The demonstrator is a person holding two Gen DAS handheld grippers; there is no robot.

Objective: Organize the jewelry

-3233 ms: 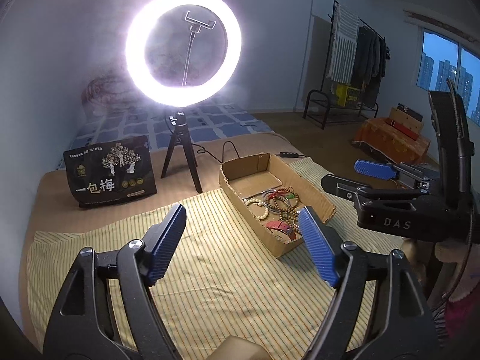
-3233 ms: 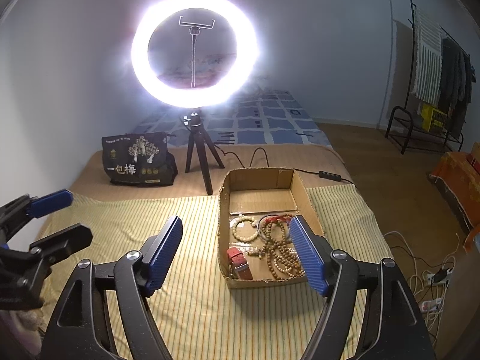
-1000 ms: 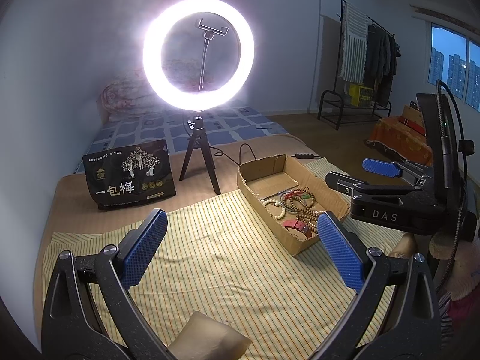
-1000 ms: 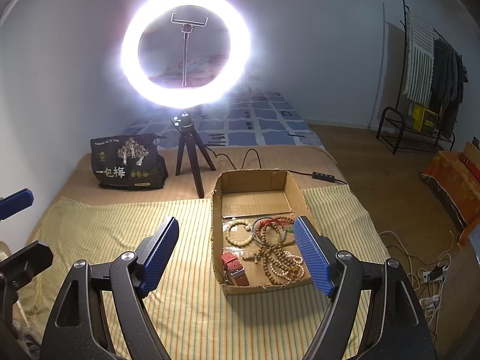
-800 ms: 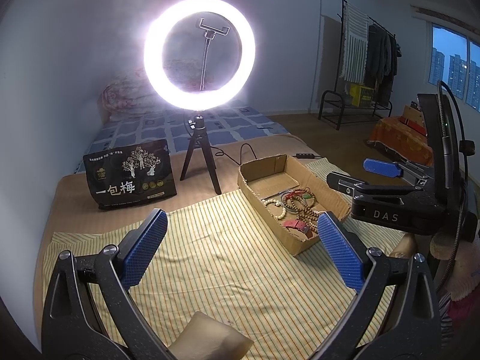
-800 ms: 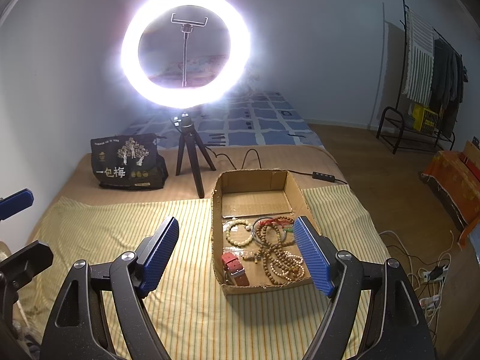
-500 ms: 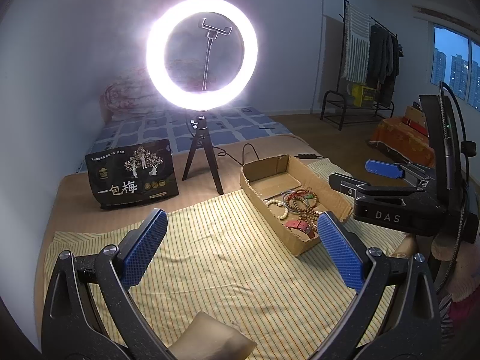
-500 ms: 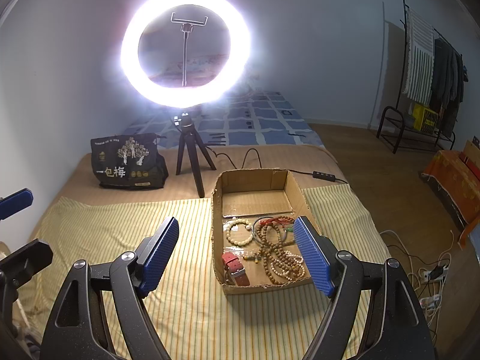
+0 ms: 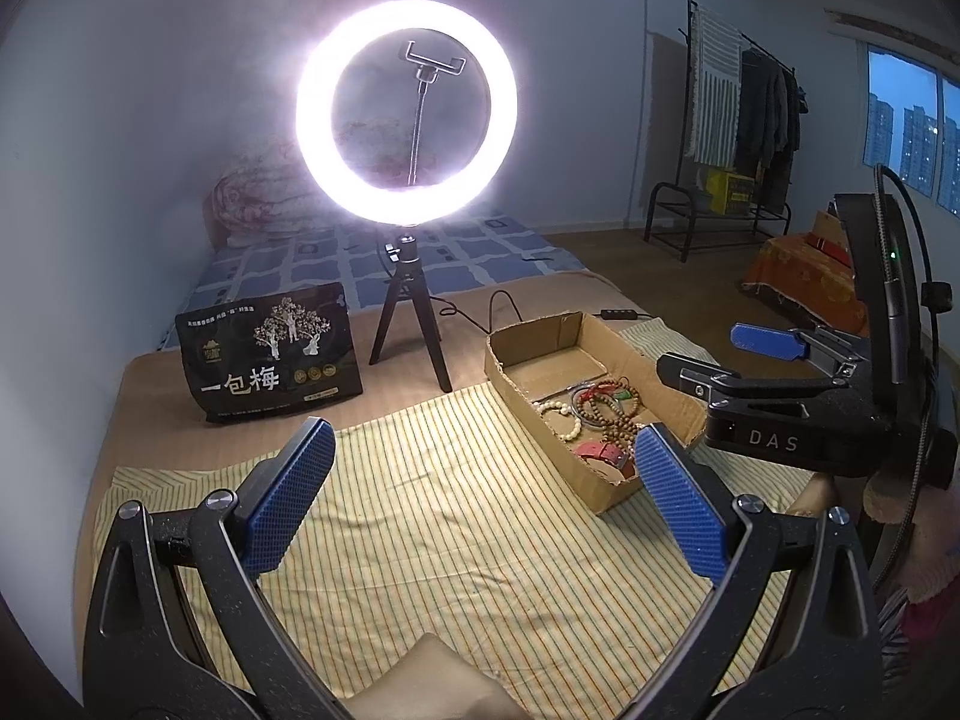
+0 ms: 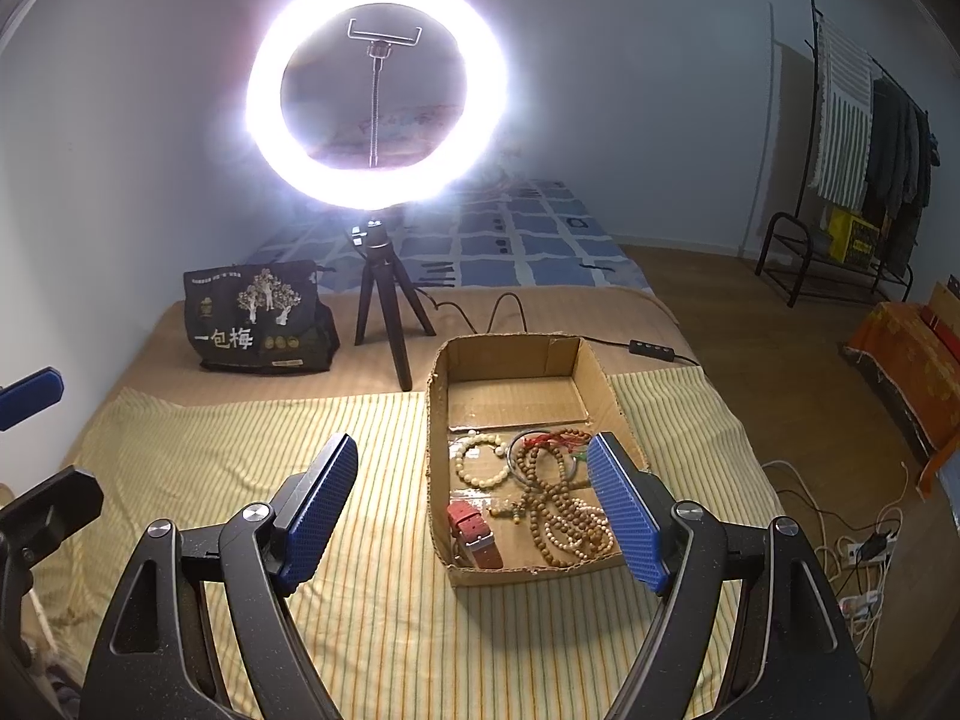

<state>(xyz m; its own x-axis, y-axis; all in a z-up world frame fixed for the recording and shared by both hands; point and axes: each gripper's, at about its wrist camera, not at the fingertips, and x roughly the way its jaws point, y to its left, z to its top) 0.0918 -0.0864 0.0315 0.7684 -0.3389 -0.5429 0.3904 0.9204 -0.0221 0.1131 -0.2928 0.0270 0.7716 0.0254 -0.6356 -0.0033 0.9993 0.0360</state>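
All the jewelry lies in the near half of the open cardboard box [image 10: 591,372] on the striped cloth [image 10: 252,450]: a pale bead bracelet [image 10: 480,459], a thin bangle [image 10: 521,461], a long wooden bead strand [image 10: 564,519] heaped in loops, and a red strap [image 10: 474,534] at the near-left corner. The left gripper [image 9: 480,504] and right gripper [image 10: 474,510] both hover above the cloth with fingers spread wide, pinching nothing. Judged by look, the beads are light, limp and apt to tangle or slide (best pinched across one loop clear of the heap), the bangle stiff and slippery, the strap flat and easiest taken across its width.
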